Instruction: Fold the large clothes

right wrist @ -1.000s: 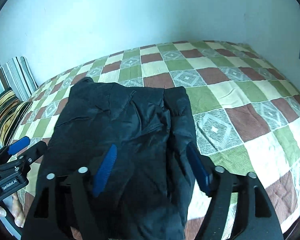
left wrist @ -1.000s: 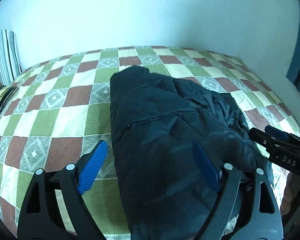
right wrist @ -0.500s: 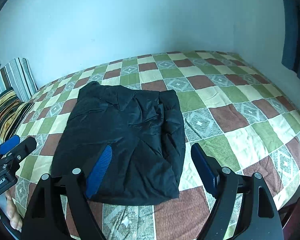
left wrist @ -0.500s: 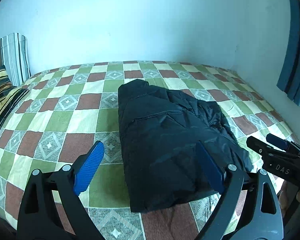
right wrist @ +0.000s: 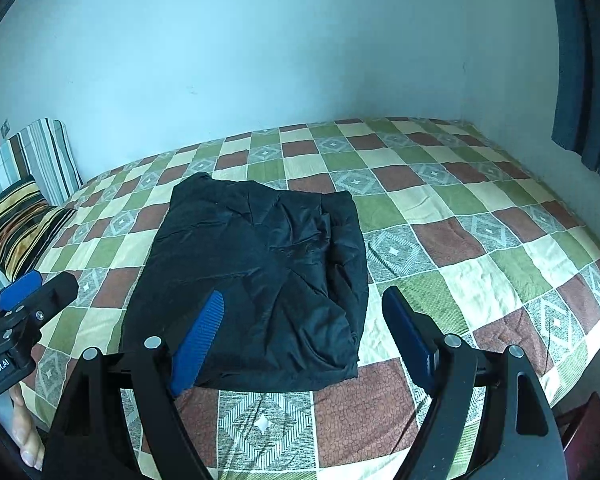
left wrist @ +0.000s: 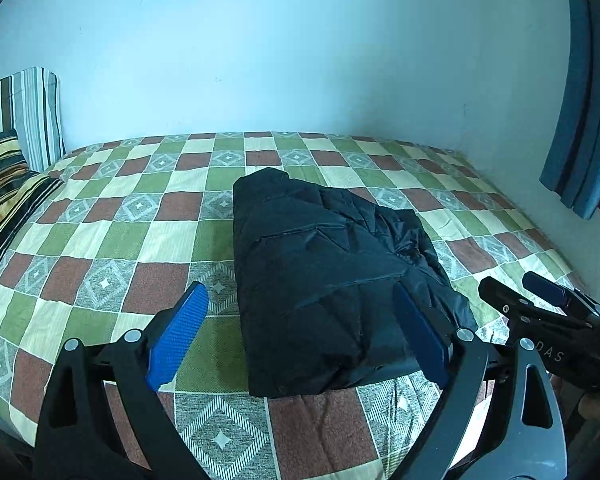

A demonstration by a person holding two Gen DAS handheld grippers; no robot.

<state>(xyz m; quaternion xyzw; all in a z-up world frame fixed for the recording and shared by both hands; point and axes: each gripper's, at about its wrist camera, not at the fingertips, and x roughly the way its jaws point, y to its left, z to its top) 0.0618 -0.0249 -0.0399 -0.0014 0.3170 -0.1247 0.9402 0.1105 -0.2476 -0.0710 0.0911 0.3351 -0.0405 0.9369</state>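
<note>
Checked bedspread (left wrist: 100, 236) bearing folded black jacket (left wrist: 332, 280), left gripper (left wrist: 300, 336) and right gripper (right wrist: 300, 332) clear of jacket, jaws released, fold seemingly finished.

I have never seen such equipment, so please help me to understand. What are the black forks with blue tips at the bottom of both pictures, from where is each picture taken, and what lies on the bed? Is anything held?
There is no robot. A person holds one hand tool in each hand, and each tool carries a camera that looks forward along its two jaws. One picture comes from the left gripper, the other from the right gripper; each tool also shows at the edge of the other's picture. The blue tips are ribbed pads.

On the green, brown and cream checkered bedspread lies a black puffy jacket, folded into a compact bundle. Striped pillows lie at the bed's left end.

Nothing is held: both pairs of jaws stand open, clear of the jacket.
</note>
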